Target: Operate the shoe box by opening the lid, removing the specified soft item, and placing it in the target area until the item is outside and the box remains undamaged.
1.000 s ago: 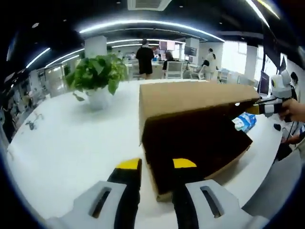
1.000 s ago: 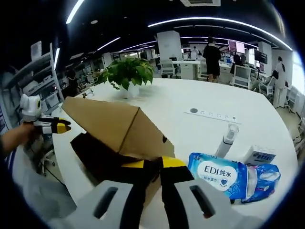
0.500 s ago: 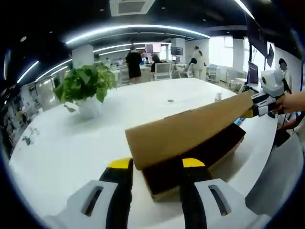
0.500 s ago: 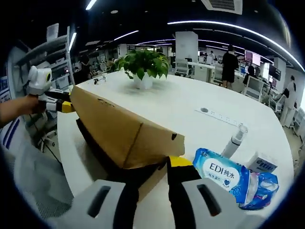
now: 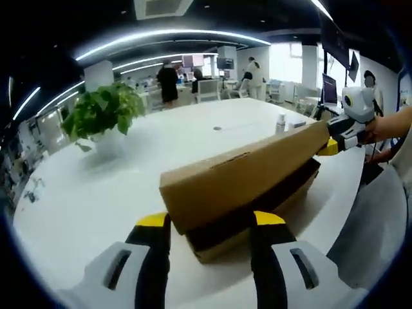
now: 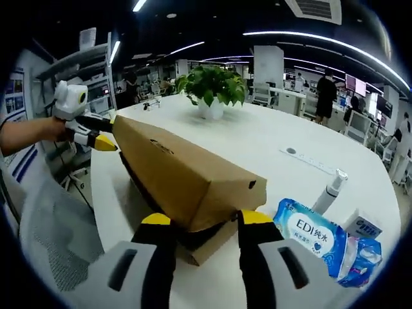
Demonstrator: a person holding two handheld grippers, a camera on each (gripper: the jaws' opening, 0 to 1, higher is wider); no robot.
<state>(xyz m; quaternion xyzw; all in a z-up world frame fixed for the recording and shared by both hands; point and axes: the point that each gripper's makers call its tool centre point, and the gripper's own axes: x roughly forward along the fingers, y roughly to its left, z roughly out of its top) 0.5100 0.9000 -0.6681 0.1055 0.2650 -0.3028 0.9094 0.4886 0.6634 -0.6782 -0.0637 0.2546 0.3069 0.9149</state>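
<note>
Jaws of the left gripper (image 5: 209,222) stand spread, one on each side of the near end of the brown cardboard shoe box (image 5: 248,187), not pinching it; the right gripper (image 6: 201,221) likewise has its jaws apart, straddling the opposite end of the box in the right gripper view; whether any jaw touches the card I cannot tell. Box sits on the white worktop (image 5: 96,187), its brown hinged lid (image 6: 183,170) lowered at a slant over the dark base, only a narrow gap showing; the soft item inside is hidden. Card looks light, stiff but easily creased, so the lid's free long edge seems the place to lift. Beside it lies a blue wet-wipes packet (image 6: 309,235); a potted green plant (image 5: 100,116) stands well apart.
</note>
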